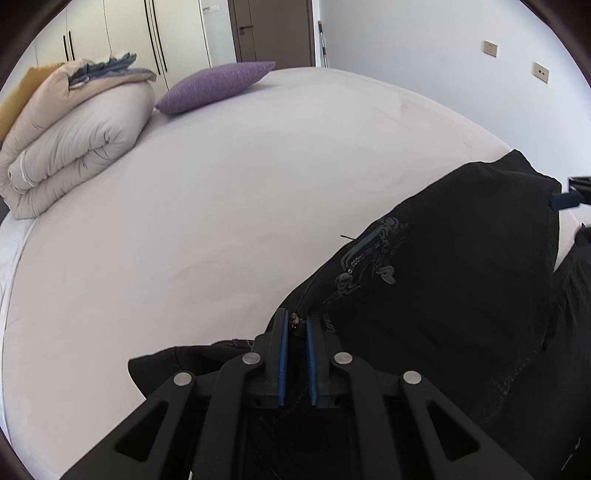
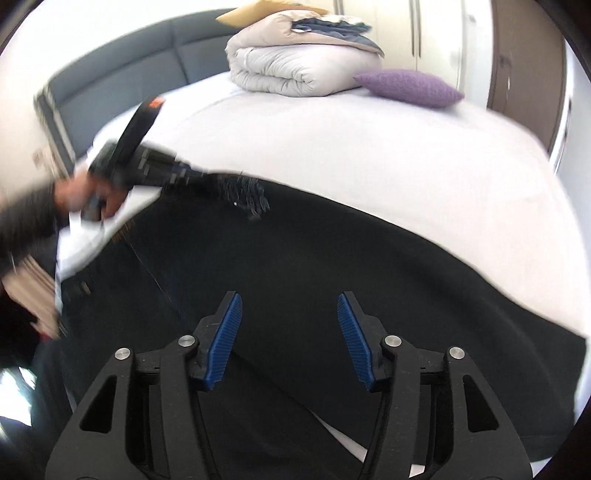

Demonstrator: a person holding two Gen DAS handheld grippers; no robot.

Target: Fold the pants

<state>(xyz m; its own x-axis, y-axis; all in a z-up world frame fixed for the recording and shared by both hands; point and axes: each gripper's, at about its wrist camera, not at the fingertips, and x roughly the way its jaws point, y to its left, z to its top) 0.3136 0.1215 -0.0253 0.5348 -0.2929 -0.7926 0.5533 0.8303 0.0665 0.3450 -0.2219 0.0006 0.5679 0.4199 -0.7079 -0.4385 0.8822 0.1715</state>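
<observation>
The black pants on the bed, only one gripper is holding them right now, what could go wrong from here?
1. The left gripper pinches only a thin bit of the black pants near a metal button, so the fabric may slip out when pulled.
2. The right gripper hangs open over the cloth; a one-sided pull could bunch the pants.
3. Part of the pants seems to lie near the edge of the bed and might slide off.

The pants lie spread on the near part of the bed, and the left gripper sits at their near edge with its fingers closed on a fold of the cloth. The right gripper hangs over the pants with its fingers apart. At the far end of the bed a folded duvet carries a stack of folded clothes, with a pillow just to its right.
</observation>
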